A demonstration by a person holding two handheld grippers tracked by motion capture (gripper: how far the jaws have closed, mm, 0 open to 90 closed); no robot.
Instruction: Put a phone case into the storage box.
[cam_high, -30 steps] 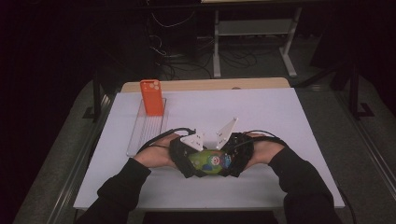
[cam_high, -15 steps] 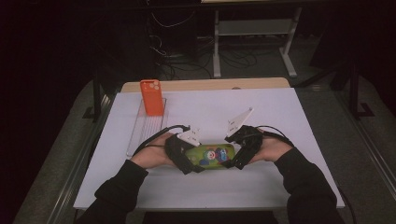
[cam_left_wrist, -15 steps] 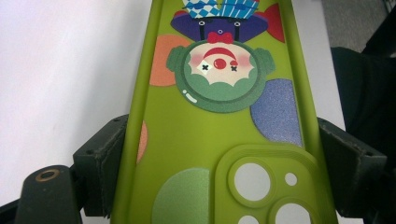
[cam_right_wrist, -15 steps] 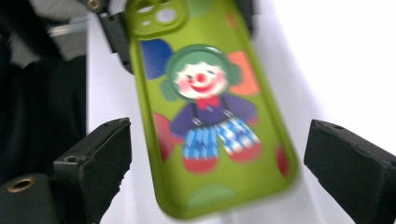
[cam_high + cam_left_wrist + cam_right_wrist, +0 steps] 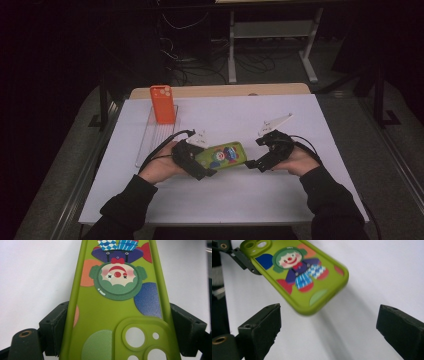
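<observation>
A lime-green phone case [image 5: 224, 154] printed with a clown is held just above the white table, camera cut-outs toward the left hand. My left gripper [image 5: 200, 167] is shut on its camera end; in the left gripper view the case [image 5: 117, 305] sits clamped between both jaws. My right gripper [image 5: 256, 164] is open, a short way right of the case's free end. In the right gripper view the case [image 5: 297, 275] hangs ahead of the wide-apart jaws, touching neither.
An orange phone case [image 5: 163, 103] stands upright at the far end of a clear slotted rack [image 5: 150, 137] on the left of the white table top [image 5: 300, 200]. The table's wooden back edge [image 5: 220, 90] lies beyond.
My right gripper has let go of the green case and drawn back to the right, jaws now open. The left gripper keeps hold and the case has levelled out.
</observation>
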